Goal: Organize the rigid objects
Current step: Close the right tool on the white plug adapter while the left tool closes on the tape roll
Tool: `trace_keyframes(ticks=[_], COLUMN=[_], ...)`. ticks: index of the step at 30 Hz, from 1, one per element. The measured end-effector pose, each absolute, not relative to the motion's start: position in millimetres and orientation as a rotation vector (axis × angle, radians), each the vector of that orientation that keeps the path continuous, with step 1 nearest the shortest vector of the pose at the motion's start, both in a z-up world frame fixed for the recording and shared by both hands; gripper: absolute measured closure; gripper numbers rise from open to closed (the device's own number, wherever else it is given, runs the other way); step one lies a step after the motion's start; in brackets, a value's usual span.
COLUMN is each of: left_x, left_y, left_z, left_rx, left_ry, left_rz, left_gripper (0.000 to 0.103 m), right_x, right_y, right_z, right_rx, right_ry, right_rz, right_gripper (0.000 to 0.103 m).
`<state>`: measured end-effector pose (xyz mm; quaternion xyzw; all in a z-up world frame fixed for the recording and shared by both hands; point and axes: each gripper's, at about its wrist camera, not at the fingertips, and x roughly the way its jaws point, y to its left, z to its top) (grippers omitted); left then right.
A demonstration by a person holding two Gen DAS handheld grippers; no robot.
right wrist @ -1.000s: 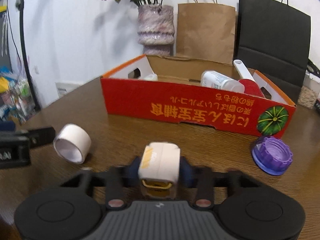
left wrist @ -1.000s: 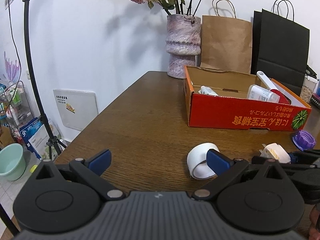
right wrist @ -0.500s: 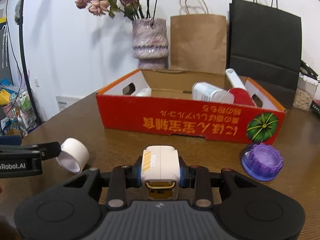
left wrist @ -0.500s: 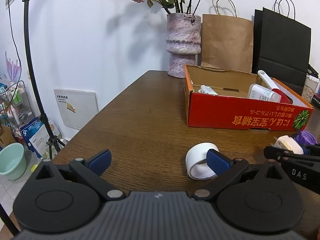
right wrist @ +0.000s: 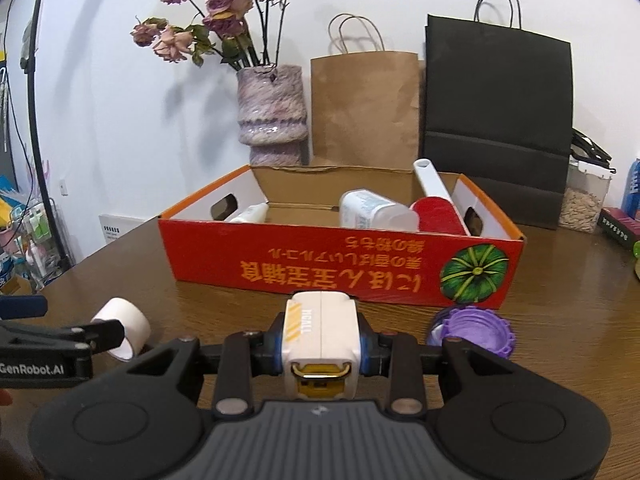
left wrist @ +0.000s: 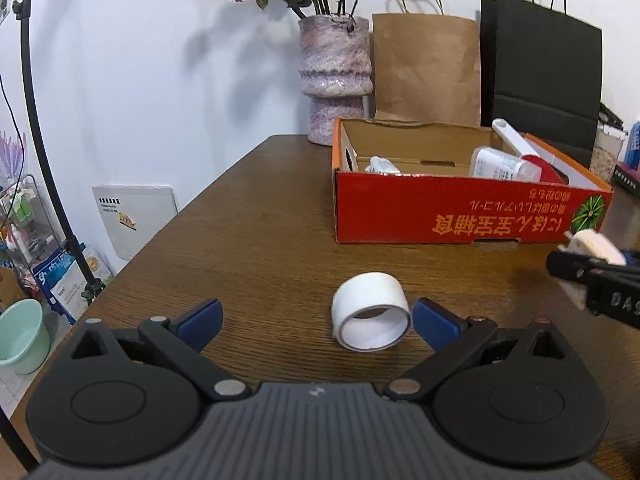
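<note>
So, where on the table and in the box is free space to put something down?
Free: the table left of the red box, back to the vase; the box's middle floor between the small tube and white bottle. Crowded: the box's right end; the front strip with the tape roll and purple lid.

I see a dark wood counter (left wrist: 256, 240) set against a plain white wall (left wrist: 160, 80). At its far edge stand a mottled purple vase (right wrist: 272, 112) of dried roses (right wrist: 216, 8), a brown paper bag (right wrist: 364, 108) and a black paper bag (right wrist: 496, 120). Left of the counter, on the floor, are a black light stand (left wrist: 48, 160), a wire rack (left wrist: 24, 216) and a mint-green bucket (left wrist: 24, 336).
</note>
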<state>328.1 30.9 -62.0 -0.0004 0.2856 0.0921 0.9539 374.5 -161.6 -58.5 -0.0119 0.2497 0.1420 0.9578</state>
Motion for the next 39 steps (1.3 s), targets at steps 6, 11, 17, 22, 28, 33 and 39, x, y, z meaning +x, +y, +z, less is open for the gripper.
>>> trace_keyframes(ticks=[6,11,17,22,28,33,39], left_x=[338,348,356,358,352,349,348], left_y=[27,22,20,21,18,13,6], left_z=[-68,-72,-75,-77,-73,-69,-63], left_rx=[0.003,0.014,0.002,-0.025,-0.033,-0.015,0.0], left_ry=[0.61,0.625,0.641,0.661,0.633,0.615,0.591], left_rz=[0.196,0.211,0.21,0.163,0.125,0.116,0.104], left_gripper=[0.0,0.0,0.013,0.052,0.058,0.058,0.058], right_x=[375,375,374,374,373,372,370], right_y=[-172,-178,-178,-178,-178,-179,-179], right_z=[-58,-59,-59,-59,-59,-58,-54], right_rx=[-0.022,-0.019,-0.018,-0.016,-0.017,-0.013,-0.004], right_ry=[0.498,0.496,0.493,0.493,0.486,0.475,0.451], right_rz=[0.273,0.265,0.263,0.261,0.261,0.26,0.262], right_gripper=[0.072,0.072,0.072,0.072,0.072,0.072,0.072])
